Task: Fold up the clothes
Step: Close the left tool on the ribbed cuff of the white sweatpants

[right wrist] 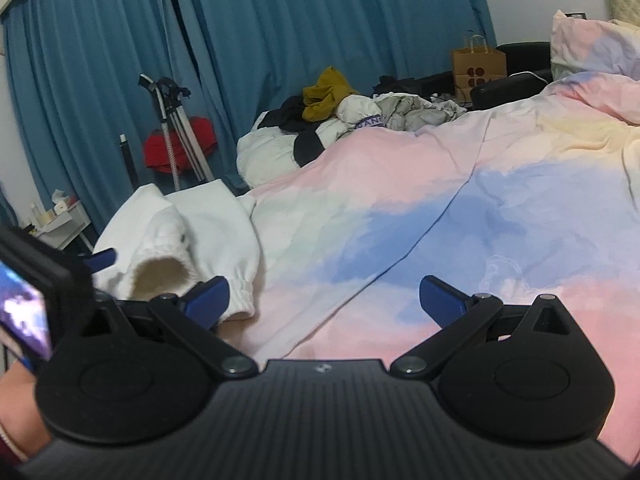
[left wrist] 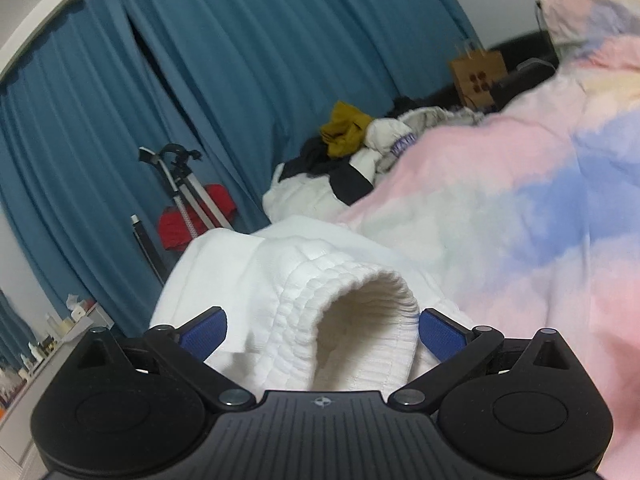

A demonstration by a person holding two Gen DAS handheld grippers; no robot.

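Observation:
A white fleece garment (left wrist: 280,280) lies at the near left edge of a bed with a pastel pink and blue cover (left wrist: 520,220). Its ribbed cuff opening (left wrist: 360,320) faces the camera, between the blue fingers of my left gripper (left wrist: 322,332), which is open around it. In the right wrist view the same garment (right wrist: 200,220) lies to the left. My right gripper (right wrist: 324,300) is open over bare bed cover (right wrist: 440,208), and its left finger (right wrist: 208,300) is beside the garment's cuffed hem. One blue finger (right wrist: 102,259) of the left gripper shows next to the cuff.
A heap of clothes (right wrist: 352,116) with a mustard piece (right wrist: 324,94) sits at the bed's far edge, with a paper bag (right wrist: 478,68) behind it. Blue curtains (right wrist: 280,40), a tripod (right wrist: 176,128) with red cloth and a white side table (right wrist: 64,220) stand on the left. A hand (right wrist: 12,408) is at bottom left.

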